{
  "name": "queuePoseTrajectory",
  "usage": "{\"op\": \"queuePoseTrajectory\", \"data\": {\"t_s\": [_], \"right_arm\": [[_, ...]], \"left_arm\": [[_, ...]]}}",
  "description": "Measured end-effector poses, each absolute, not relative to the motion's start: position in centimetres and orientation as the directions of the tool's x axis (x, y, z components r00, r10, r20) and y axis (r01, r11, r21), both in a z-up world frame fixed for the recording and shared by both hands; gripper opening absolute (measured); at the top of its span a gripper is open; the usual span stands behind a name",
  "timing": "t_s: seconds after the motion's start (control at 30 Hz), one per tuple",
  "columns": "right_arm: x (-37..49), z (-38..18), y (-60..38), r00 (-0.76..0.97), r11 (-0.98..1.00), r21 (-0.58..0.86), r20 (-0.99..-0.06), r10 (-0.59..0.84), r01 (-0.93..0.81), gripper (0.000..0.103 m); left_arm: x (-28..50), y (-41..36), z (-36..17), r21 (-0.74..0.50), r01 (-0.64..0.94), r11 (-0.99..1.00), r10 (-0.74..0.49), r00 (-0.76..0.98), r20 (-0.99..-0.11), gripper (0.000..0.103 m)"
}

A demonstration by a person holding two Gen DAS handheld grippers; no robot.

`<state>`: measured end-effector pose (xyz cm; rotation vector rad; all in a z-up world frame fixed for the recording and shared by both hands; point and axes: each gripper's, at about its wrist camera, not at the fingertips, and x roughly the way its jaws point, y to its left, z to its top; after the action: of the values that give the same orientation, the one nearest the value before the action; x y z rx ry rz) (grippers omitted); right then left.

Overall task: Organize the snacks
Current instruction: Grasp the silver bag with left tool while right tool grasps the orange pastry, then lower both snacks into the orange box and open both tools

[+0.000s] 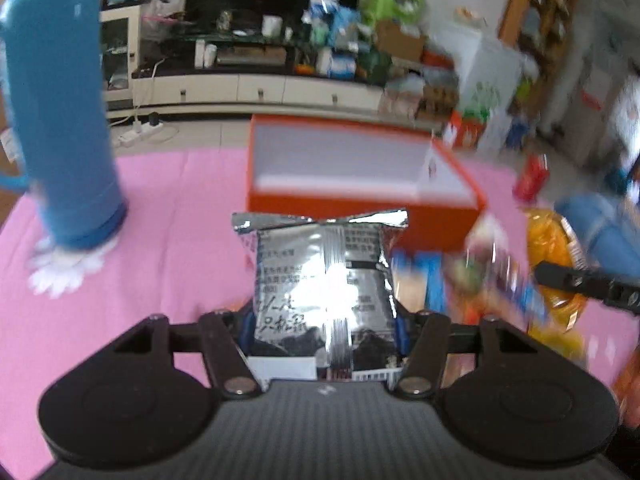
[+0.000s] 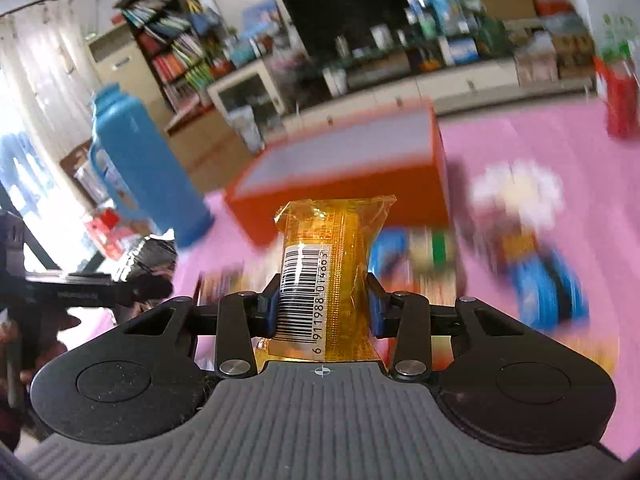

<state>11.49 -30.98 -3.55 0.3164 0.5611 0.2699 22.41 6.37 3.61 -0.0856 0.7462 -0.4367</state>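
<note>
Left gripper (image 1: 325, 326) is clamped on a silver foil snack packet (image 1: 324, 284); right gripper (image 2: 322, 306) is clamped on an orange snack pack (image 2: 330, 276). Ahead of both, the orange box (image 1: 360, 184) appears empty. Several snacks (image 1: 472, 280) lie loose beyond the fingers; sorting has barely begun.

Silver packet (image 1: 324, 292), amber packet (image 2: 332, 276) (barcoded), orange box (image 1: 360, 184).
</note>
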Motion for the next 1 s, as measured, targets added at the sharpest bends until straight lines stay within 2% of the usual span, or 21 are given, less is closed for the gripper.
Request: {"op": "queuePoseTrajectory", "data": {"t_s": [0.13, 0.23, 0.43, 0.47, 0.53, 0.63, 0.73, 0.8, 0.83, 0.93, 1.0], "right_arm": [[19.7, -0.9, -31.3, 0.845, 0.935, 0.317, -0.445, 0.296, -0.160, 0.021], [26.7, -0.8, -30.8, 0.848, 0.944, 0.300, -0.456, 0.269, -0.138, 0.021], [37.0, -3.7, -28.6, 0.760, 0.960, 0.248, -0.597, 0.257, -0.130, 0.021], [37.8, -4.2, -28.1, 0.741, 0.963, 0.229, -0.622, 0.255, -0.140, 0.021], [38.8, -5.1, -27.5, 0.724, 0.972, 0.195, -0.651, 0.230, -0.133, 0.022], [39.1, -5.1, -27.7, 0.734, 0.972, 0.204, -0.642, 0.224, -0.118, 0.027], [37.8, -4.6, -28.3, 0.765, 0.961, 0.253, -0.596, 0.243, -0.108, 0.038], [36.5, -4.3, -28.3, 0.782, 0.962, 0.252, -0.576, 0.238, -0.107, 0.038], [35.7, -4.2, -28.3, 0.789, 0.965, 0.237, -0.569, 0.232, -0.112, 0.042], [33.3, -4.2, -28.3, 0.806, 0.974, 0.196, -0.554, 0.206, -0.114, 0.068], [31.9, -4.3, -28.4, 0.805, 0.975, 0.185, -0.556, 0.205, -0.121, 0.071]], "left_arm": [[29.5, 3.7, 3.9, -0.293, 0.307, 0.906, -0.423, 0.696, -0.580, 0.059], [34.8, 1.5, 2.9, -0.291, 0.267, 0.919, -0.392, 0.712, -0.582, 0.059], [41.4, -1.2, 0.3, -0.225, 0.251, 0.941, -0.336, 0.655, -0.677, 0.060], [41.8, -1.2, 0.0, -0.212, 0.250, 0.945, -0.326, 0.651, -0.686, 0.061], [42.1, -1.3, 0.2, -0.156, 0.261, 0.953, -0.294, 0.664, -0.687, 0.072], [41.3, -0.5, 0.7, -0.185, 0.277, 0.943, -0.329, 0.679, -0.656, 0.076], [41.1, 0.3, 0.5, -0.220, 0.261, 0.940, -0.341, 0.672, -0.657, 0.078], [40.6, 0.4, 0.3, -0.217, 0.270, 0.938, -0.346, 0.680, -0.646, 0.078], [40.3, 0.2, 0.2, -0.193, 0.281, 0.940, -0.337, 0.684, -0.647, 0.080], [39.5, -1.3, -0.3, -0.117, 0.334, 0.935, -0.322, 0.667, -0.672, 0.085], [38.9, -2.1, -0.8, -0.104, 0.369, 0.924, -0.334, 0.640, -0.692, 0.085]]}}
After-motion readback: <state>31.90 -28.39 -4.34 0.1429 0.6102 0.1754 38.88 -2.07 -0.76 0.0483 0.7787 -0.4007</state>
